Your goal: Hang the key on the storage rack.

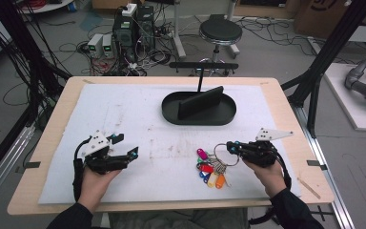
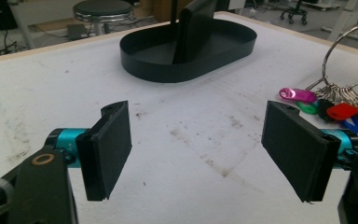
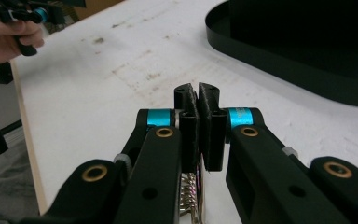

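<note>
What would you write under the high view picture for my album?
Right tongs pinch a big metal key ring with colourful tags, left tongs wait open, near a black oval tray.

Black tray (image 1: 171, 114); stained white mat (image 1: 124, 109); multicoloured key tags (image 1: 209, 172).

the white mat (image 1: 138, 119) lies bare between the left gripper (image 1: 128, 155) and the key bunch (image 1: 212, 171), so that middle stretch is open. farther back the black oval tray (image 1: 171, 112), with an upright slab (image 1: 200, 101) and a thin post inside it, blocks the centre rear. bare mat runs on both sides of the tray. the key bunch with its ring (image 2: 347, 56) lies just beside the right gripper (image 1: 230, 146).
</note>
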